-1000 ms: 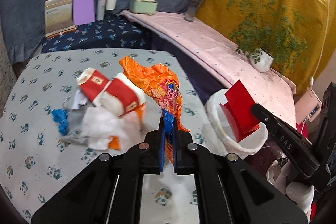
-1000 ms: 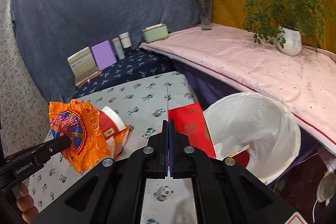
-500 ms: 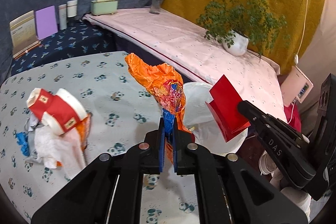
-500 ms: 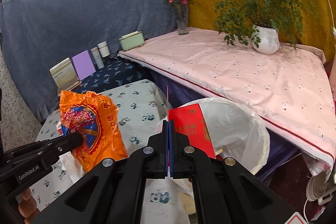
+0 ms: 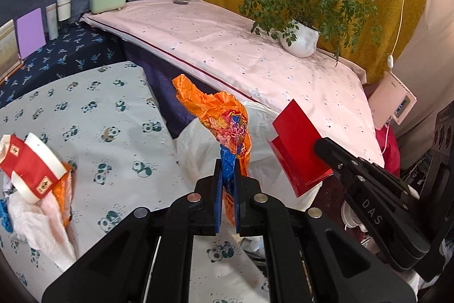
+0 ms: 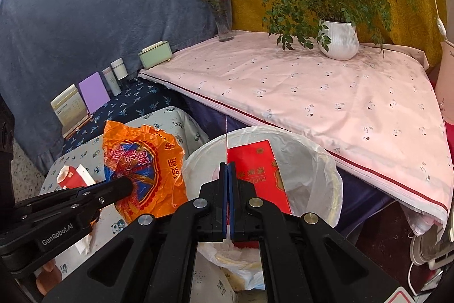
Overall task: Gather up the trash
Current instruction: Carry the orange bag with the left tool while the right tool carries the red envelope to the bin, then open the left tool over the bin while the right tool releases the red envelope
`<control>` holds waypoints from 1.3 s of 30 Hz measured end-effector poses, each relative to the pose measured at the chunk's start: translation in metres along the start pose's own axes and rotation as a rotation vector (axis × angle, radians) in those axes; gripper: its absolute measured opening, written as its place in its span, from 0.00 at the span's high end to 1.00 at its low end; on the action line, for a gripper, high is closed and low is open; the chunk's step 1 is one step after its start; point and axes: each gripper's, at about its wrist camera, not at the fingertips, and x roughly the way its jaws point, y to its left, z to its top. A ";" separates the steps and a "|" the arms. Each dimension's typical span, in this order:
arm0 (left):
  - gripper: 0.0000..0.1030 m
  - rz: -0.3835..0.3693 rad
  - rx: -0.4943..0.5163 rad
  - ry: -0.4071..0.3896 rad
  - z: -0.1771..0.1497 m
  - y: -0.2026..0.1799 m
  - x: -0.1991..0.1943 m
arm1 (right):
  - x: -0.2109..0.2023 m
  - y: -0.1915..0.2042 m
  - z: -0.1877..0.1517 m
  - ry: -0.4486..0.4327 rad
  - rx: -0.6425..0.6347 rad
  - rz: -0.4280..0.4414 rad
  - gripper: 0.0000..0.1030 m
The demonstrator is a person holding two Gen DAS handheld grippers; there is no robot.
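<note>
My left gripper (image 5: 228,169) is shut on a crumpled orange plastic wrapper (image 5: 218,115), held up at the near rim of the white-lined trash bin (image 5: 195,149). From the right wrist view the same orange wrapper (image 6: 142,161) hangs just left of the bin (image 6: 320,175), pinched at the left gripper's tip (image 6: 124,183). My right gripper (image 6: 227,169) is shut on a folded red envelope (image 6: 258,169), which hangs over the bin's opening. That red envelope (image 5: 298,146) also shows at the right gripper's tip (image 5: 320,145) in the left wrist view.
A red-and-white paper cup (image 5: 31,163), white tissue (image 5: 42,226) and other scraps lie on the panda-print cloth (image 5: 107,110) at the left. Behind the bin runs a pink-covered table (image 6: 326,93) with a potted plant (image 6: 337,39) and a flower vase (image 6: 224,22).
Both grippers have swung right from over the panda cloth to the bin, each still holding its piece. The trash pile has slid to the left edge of the left wrist view.
</note>
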 end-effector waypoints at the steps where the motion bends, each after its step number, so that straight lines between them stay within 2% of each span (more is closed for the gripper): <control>1: 0.94 -0.006 -0.003 -0.001 0.001 -0.001 0.002 | 0.001 -0.001 0.000 0.000 0.004 -0.001 0.98; 3: 0.93 -0.017 -0.003 -0.008 0.002 -0.004 0.005 | 0.001 -0.002 0.001 -0.003 0.009 -0.007 0.98; 5: 0.83 -0.018 -0.002 -0.011 0.004 -0.006 0.009 | 0.001 -0.004 0.002 -0.006 0.010 -0.011 0.94; 7: 0.67 -0.004 -0.001 -0.018 0.005 -0.007 0.010 | 0.000 -0.005 0.002 -0.008 0.015 -0.013 0.93; 10: 0.57 0.003 -0.004 -0.034 0.005 -0.006 0.008 | -0.001 -0.007 0.002 -0.009 0.019 -0.015 0.91; 13: 0.56 0.018 -0.008 -0.041 0.006 -0.004 0.005 | -0.004 -0.006 0.001 -0.014 0.019 -0.017 0.83; 17: 0.55 0.035 -0.021 -0.051 0.006 0.002 0.000 | -0.005 -0.003 0.000 -0.016 0.016 -0.015 0.79; 21: 0.46 0.060 -0.038 -0.073 0.006 0.008 -0.007 | -0.008 0.000 0.001 -0.019 0.012 -0.011 0.74; 27: 0.46 0.076 -0.075 -0.088 0.005 0.022 -0.018 | -0.012 0.011 0.001 -0.022 -0.006 -0.001 0.73; 31: 0.46 0.093 -0.095 -0.104 0.004 0.032 -0.027 | -0.015 0.023 0.000 -0.028 -0.022 0.009 0.68; 39: 0.44 0.135 -0.154 -0.125 -0.005 0.061 -0.050 | -0.018 0.052 -0.003 -0.020 -0.063 0.052 0.68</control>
